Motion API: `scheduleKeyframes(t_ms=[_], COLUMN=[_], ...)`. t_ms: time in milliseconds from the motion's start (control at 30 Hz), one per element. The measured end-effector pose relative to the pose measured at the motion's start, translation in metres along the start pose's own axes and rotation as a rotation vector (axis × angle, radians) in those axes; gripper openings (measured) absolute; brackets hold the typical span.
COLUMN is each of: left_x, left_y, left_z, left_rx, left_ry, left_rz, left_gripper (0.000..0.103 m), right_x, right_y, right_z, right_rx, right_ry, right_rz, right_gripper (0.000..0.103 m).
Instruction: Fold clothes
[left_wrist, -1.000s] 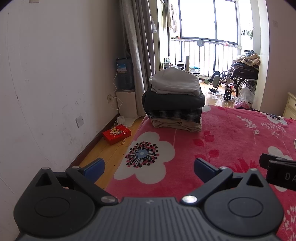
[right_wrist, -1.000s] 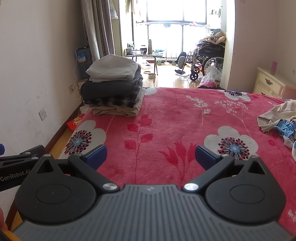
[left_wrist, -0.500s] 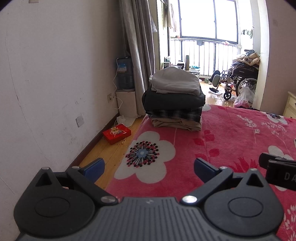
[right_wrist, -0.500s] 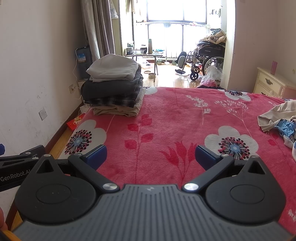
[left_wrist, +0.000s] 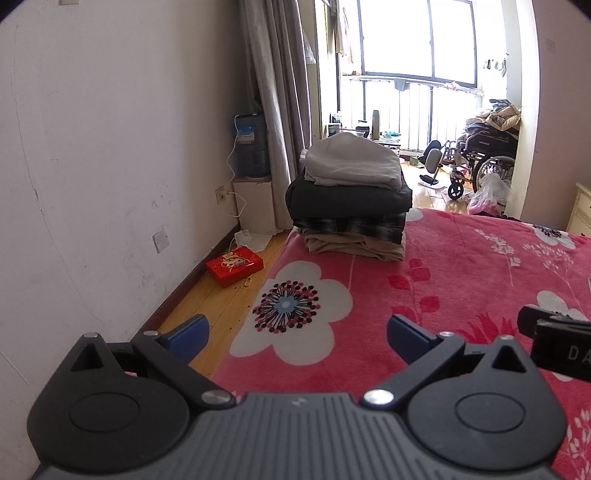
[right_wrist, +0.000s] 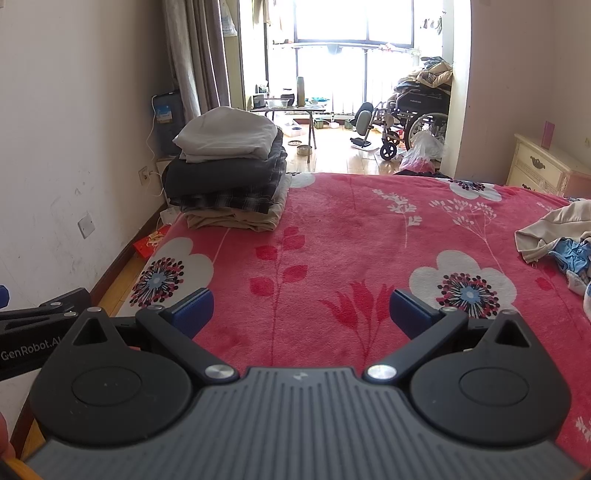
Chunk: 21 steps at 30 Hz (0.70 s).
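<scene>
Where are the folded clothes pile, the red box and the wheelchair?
folded clothes pile (right_wrist: 231, 173): right wrist view, dark middle layer.
red box (left_wrist: 234, 266): left wrist view, its top face.
wheelchair (right_wrist: 419, 110): right wrist view, black seat back.

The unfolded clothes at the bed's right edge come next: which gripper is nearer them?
Right. The right gripper has the unfolded clothes ahead-right; the left gripper sits farther left.

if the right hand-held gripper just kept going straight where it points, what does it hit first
Probably the red floral blanket: the right hand-held gripper is open and aimed over bare bed. The folded clothes stack sits off to the left, the unfolded clothes off to the right. Depth is uncertain.
</scene>
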<state>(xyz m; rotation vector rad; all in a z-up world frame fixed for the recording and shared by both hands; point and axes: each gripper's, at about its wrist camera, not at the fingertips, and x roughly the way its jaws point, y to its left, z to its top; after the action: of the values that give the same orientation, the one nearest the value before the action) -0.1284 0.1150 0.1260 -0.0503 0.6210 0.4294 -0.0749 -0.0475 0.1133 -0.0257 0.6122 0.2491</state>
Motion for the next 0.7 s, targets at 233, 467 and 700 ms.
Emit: scheduleKeyframes(t_ms=[233,467,700], left_x=[0.0002,0.0003,-0.0007], left_y=[0.0009,0.0011,0.0016], left_z=[0.0002,0.0011,0.0008], left_rx=[0.001,0.004,0.004], left_ry=[0.000,-0.003,-0.004], left_rz=[0.002,-0.001,-0.001], left_gripper=[0.103,0.103,0.103], right_x=[0.0002,-0.0006,-0.0008], right_y=[0.0005,0.0003,0.0014], right_z=[0.0004,0.0004,0.0000], right_rx=[-0.004,-0.006,-0.009], right_ry=[0.000,-0.001,-0.002], right_rz=[0.000,-0.001,-0.002], right_gripper=[0.102,0.102,0.102])
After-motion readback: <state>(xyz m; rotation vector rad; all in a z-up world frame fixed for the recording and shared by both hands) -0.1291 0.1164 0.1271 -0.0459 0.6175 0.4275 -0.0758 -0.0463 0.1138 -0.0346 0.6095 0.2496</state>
